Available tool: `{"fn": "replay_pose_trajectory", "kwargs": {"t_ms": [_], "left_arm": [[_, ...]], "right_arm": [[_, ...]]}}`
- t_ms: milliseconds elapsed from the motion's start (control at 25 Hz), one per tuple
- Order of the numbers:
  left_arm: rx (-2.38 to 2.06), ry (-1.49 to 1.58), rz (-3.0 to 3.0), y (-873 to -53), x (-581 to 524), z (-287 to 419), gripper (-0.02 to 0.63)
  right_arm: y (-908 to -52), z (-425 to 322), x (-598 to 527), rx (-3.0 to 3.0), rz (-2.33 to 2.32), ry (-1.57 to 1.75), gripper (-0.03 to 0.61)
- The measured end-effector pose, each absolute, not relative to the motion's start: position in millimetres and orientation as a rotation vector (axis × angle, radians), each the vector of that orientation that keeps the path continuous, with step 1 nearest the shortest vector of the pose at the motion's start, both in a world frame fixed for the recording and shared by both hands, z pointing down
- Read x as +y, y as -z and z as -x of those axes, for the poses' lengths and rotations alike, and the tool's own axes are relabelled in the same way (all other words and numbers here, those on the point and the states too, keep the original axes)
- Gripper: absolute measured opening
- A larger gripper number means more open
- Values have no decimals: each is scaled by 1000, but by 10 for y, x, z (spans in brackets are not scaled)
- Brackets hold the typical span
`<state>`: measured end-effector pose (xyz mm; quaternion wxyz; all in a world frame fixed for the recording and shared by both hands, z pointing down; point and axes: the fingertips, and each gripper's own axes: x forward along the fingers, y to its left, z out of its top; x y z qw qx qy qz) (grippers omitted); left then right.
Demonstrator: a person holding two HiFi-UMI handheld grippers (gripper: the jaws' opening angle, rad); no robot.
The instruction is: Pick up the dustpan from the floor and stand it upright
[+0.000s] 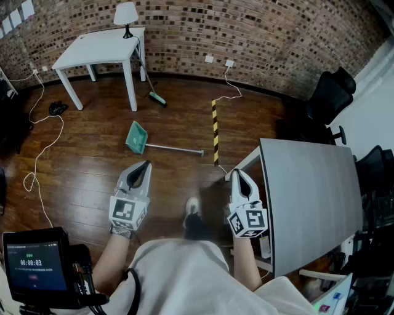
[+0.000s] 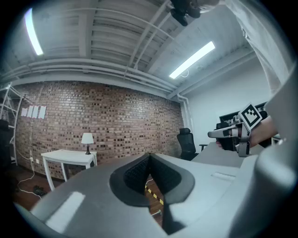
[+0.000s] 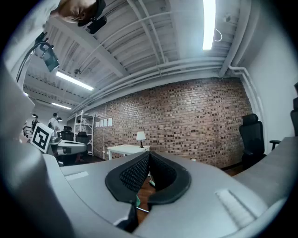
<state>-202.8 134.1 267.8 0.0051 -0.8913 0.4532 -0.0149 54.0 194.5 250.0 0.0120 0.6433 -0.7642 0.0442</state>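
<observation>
The green dustpan (image 1: 136, 136) lies flat on the wooden floor, its long metal handle (image 1: 178, 149) stretching right. My left gripper (image 1: 146, 164) hovers level on the near side of the dustpan, apart from it, jaws shut and empty. To its right, my right gripper (image 1: 237, 172) is held level by the grey desk's corner, also shut on nothing. In the left gripper view the pads meet at the tip (image 2: 149, 156). In the right gripper view the pads meet too (image 3: 149, 155), and a green sliver of the dustpan (image 3: 137, 201) shows below them.
A white table (image 1: 101, 49) with a lamp (image 1: 126, 15) stands at the far wall, a green broom (image 1: 157, 97) leaning on it. A grey desk (image 1: 308, 197) fills the right. A yellow-black strip (image 1: 215, 132), floor cables (image 1: 43, 147) and office chairs (image 1: 329, 92) surround the floor.
</observation>
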Motion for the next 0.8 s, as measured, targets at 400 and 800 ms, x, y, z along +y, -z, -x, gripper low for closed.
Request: {"fn": "replay_pose_trajectory", "kwargs": {"t_ms": [400, 800], "left_arm": [[1427, 66, 2791, -2821, 136, 1337, 2], [1484, 64, 2715, -2563, -1096, 534, 2]], "right_arm": [[-2719, -1106, 644, -2430, -1931, -100, 14], [-2486, -1904, -750, -2473, -1787, 33, 14]]}}
